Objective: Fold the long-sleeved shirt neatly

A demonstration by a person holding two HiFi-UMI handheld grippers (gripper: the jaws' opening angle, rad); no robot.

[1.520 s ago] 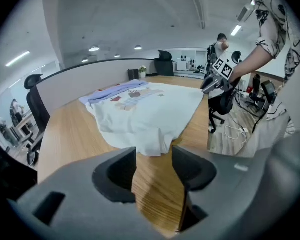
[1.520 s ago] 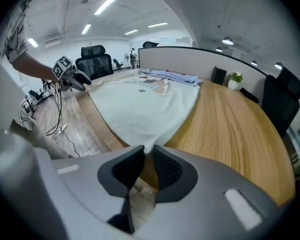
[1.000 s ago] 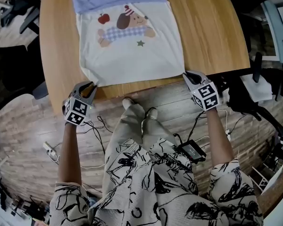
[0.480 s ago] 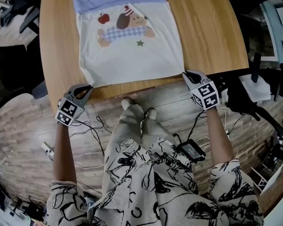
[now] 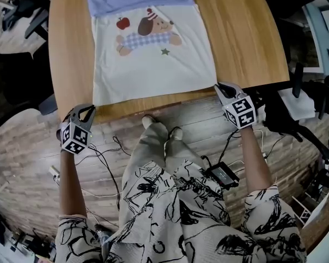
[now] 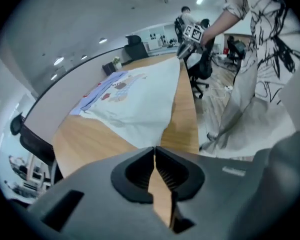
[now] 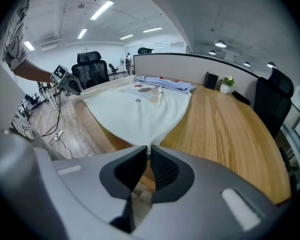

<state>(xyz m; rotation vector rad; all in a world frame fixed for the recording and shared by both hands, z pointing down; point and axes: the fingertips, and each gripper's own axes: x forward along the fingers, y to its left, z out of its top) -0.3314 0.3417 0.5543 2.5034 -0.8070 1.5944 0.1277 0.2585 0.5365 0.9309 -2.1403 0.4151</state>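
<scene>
Head view: a long-sleeved shirt [image 5: 153, 64] lies flat on a wooden table [image 5: 241, 32]. Its white body, printed with a cartoon dog, is toward the person, and its blue part is at the far end. The person stands at the near edge with 2 grippers at the hem. The left gripper [image 5: 89, 109] is at the hem's left corner and the right gripper [image 5: 222, 86] is at its right corner.

Left gripper view: the 2 jaws meet at their tips. The shirt's corner narrows to a point pinched between them.

Right gripper view: the jaws are closed on the other hem corner, with white cloth tapering into them. The rest of the shirt spreads across the table beyond. A small potted plant [image 7: 227, 84] stands by the partition.
</scene>
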